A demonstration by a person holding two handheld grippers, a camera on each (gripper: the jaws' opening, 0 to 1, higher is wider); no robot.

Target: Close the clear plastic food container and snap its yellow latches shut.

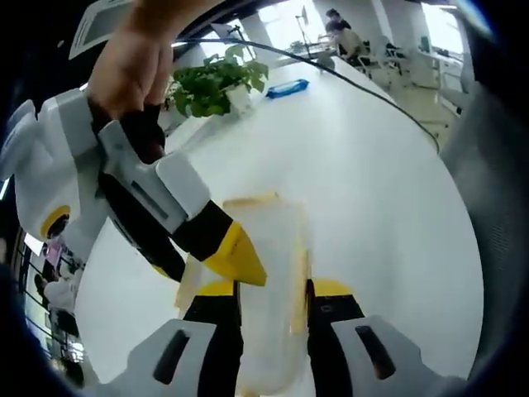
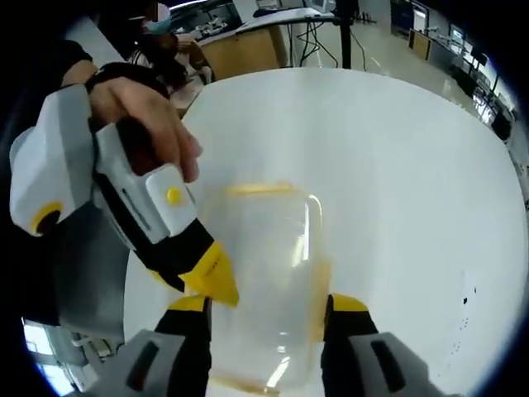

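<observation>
Plant beyond container.

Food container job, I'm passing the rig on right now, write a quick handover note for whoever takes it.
Left gripper: jaws open, one on each side of the clear container on the white table.
Right gripper: jaws open, straddling the same container.
Each gripper's yellow tip reaches into the other's view, at the container's edge.
Done: lid looks to be on.
Unclear: whether any yellow latches are snapped.
Left: check and press each latch shut.
</observation>
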